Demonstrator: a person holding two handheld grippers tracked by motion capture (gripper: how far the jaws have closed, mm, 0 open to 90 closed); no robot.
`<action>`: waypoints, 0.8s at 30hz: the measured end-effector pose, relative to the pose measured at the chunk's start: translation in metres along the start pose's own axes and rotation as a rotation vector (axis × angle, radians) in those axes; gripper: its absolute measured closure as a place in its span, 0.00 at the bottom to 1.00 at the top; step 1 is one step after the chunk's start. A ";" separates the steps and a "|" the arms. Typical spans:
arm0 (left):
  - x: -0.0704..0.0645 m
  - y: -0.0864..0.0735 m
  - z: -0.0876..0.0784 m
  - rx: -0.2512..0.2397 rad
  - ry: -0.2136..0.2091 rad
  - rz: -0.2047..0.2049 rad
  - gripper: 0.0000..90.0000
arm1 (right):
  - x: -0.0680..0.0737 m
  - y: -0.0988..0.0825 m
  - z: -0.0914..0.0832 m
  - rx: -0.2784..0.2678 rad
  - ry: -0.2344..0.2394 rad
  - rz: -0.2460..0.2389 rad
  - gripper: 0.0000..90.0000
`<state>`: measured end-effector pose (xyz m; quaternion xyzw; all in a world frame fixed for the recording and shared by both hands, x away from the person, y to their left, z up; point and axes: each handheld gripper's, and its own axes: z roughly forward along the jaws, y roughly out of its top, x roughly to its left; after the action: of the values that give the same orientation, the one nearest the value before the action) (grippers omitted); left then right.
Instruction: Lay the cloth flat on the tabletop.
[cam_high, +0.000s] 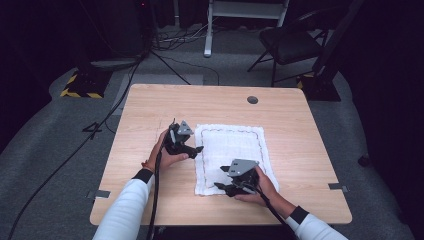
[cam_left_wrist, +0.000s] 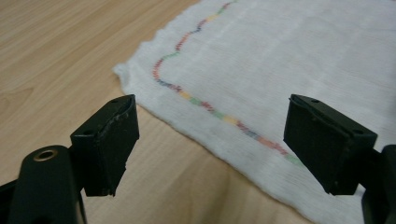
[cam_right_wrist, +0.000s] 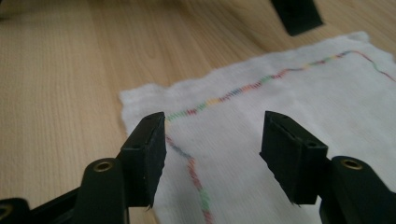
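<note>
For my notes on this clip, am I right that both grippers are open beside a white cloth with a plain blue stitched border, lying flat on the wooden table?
Not quite: the border stitching on the white cloth is multicoloured, as the left gripper view shows. The rest holds: the left gripper and right gripper are open, and the cloth lies flat on the wooden table.

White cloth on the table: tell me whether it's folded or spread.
Spread. The white cloth lies flat in a single layer on the table, its stitched coloured border visible along its edges.

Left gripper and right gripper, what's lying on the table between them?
In the high view, the white cloth with its coloured stitched border lies flat between the left gripper and the right gripper. Nothing else sits on that stretch.
</note>
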<state>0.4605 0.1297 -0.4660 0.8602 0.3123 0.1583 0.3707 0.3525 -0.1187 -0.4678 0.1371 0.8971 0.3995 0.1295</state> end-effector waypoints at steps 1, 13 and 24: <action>0.003 0.001 0.003 -0.006 0.012 -0.008 0.20 | 0.003 0.004 0.004 0.004 0.012 -0.012 0.45; 0.028 0.009 0.046 0.022 0.055 -0.133 0.21 | 0.031 0.021 0.038 0.022 0.090 -0.070 0.47; 0.031 0.004 0.059 0.061 0.047 -0.150 0.22 | 0.037 0.022 0.052 0.071 0.068 -0.073 0.55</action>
<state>0.5156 0.1158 -0.5016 0.8413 0.3892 0.1409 0.3478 0.3387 -0.0566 -0.4894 0.0951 0.9190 0.3670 0.1086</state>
